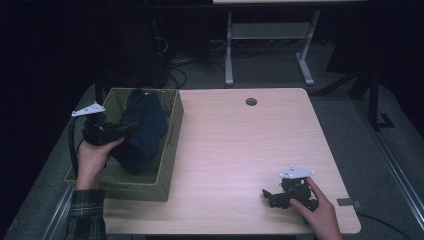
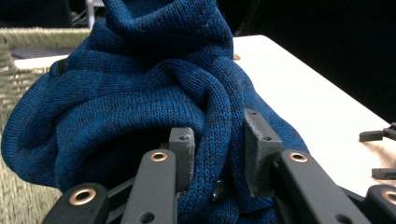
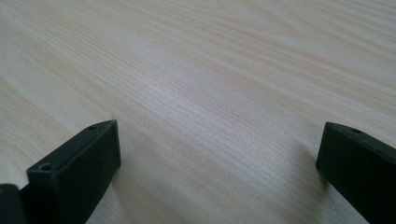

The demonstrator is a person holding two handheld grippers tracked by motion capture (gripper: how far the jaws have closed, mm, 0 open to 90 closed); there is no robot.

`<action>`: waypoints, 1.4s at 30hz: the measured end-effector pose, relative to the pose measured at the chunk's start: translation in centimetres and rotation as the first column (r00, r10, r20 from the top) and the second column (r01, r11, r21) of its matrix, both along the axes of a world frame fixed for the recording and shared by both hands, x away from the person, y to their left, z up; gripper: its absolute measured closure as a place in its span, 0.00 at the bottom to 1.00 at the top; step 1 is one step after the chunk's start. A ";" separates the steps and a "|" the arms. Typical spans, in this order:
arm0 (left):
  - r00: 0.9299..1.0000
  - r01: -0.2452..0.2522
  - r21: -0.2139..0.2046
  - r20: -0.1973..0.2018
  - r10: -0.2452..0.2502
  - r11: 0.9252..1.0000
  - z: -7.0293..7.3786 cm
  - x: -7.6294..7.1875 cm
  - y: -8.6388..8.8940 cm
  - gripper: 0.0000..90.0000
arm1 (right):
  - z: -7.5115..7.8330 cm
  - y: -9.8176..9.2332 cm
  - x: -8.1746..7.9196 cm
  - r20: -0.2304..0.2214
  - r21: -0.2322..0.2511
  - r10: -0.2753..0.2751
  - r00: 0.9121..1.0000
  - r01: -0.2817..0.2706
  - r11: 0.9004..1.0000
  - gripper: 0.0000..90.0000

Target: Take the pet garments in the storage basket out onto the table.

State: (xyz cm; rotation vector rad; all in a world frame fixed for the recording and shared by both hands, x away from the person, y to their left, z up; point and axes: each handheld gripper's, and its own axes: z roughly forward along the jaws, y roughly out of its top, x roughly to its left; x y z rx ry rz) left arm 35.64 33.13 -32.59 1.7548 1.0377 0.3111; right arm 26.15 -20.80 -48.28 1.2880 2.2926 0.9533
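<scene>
A dark blue knitted garment (image 1: 142, 131) hangs bunched over the woven basket (image 1: 172, 145) at the table's left. My left gripper (image 1: 131, 128) is shut on a thick fold of it. In the left gripper view the grey pads (image 2: 182, 154) pinch the blue knit (image 2: 140, 98) between them, and the cloth rises well above the jaws. My right gripper (image 1: 269, 196) rests on the table (image 1: 240, 145) near the front right edge, held by a hand. In the right gripper view its black jaws stand wide apart over the bare wood (image 3: 210, 93), with nothing between the right gripper's (image 3: 217, 154) tips.
The olive woven basket's rim (image 2: 28, 37) stands behind the cloth. A round cable hole (image 1: 251, 102) sits near the table's far edge. White desk legs (image 1: 229, 50) and cables stand on the floor beyond. The other gripper's jaw tips (image 2: 378, 135) lie far right on the table.
</scene>
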 end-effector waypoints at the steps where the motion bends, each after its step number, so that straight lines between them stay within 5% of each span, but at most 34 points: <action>1: 1.000 0.000 0.000 0.000 0.000 1.000 0.0 0.0 0.0 0.76 | 0.0 0.0 0.0 0.001 0.000 0.000 1.000 0.000 1.000 0.00; 18: 0.989 0.082 -0.036 0.125 -0.077 0.996 3.1 -1.6 -1.6 0.76 | 0.0 0.0 0.0 -0.001 0.001 -0.001 1.000 0.001 1.000 0.00; 42: 0.950 0.252 -0.063 0.207 -0.235 0.966 5.6 -1.8 -7.7 0.77 | 0.0 0.0 0.0 -0.001 0.001 -0.002 1.000 0.002 1.000 0.00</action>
